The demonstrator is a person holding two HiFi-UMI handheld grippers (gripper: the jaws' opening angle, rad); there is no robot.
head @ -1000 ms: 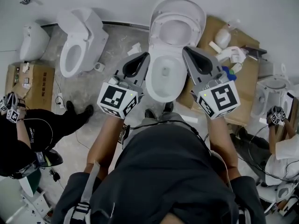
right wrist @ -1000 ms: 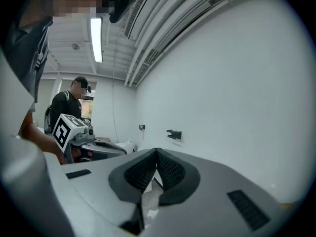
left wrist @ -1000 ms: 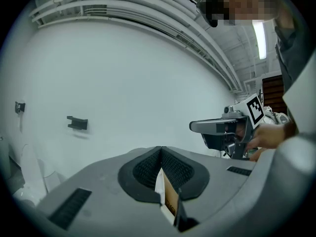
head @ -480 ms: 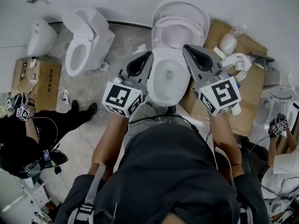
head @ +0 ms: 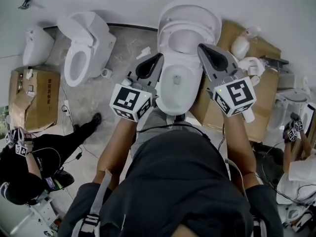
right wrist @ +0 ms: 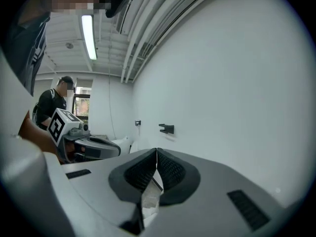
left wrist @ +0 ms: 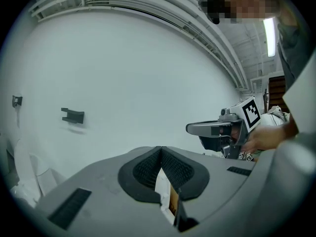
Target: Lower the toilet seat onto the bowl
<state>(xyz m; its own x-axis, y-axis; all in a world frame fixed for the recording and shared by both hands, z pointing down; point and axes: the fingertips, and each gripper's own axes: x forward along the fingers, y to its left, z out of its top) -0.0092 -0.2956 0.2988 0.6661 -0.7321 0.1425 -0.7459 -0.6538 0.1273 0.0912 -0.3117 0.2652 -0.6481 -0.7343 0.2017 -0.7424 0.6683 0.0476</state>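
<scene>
At the centre of the head view, both forearms reach up-frame from the person's dark-clad torso, one on each side of the toilet bowl (head: 166, 90). The left gripper (head: 158, 58) lies along the bowl's left edge and the right gripper (head: 200, 47) along its right edge, each with its marker cube towards the body and its tip towards the wall. Each gripper points nearly level, tilted slightly downward.

In the left gripper view the two dark pads meet at the tip with nothing clamped; only a thin slit lower down shows a strip of pale and brown background. In the right gripper view the jaws likewise sit together on nothing.

The hands themselves are hidden behind the marker cubes, and the torso covers the lower half of the head view. Neither gripper view shows the toilet: both look at a plain white wall with a small dark bracket (left wrist: 73, 115), and each catches the other gripper at its edge. Whether either gripper touches the porcelain cannot be told.

The toilet seat (head: 167, 35) stands raised at the upper centre, a white ring leaning back against the lid (head: 190, 8), well clear of the open bowl below it. A second toilet (head: 81, 48) sits at the upper left.
</scene>
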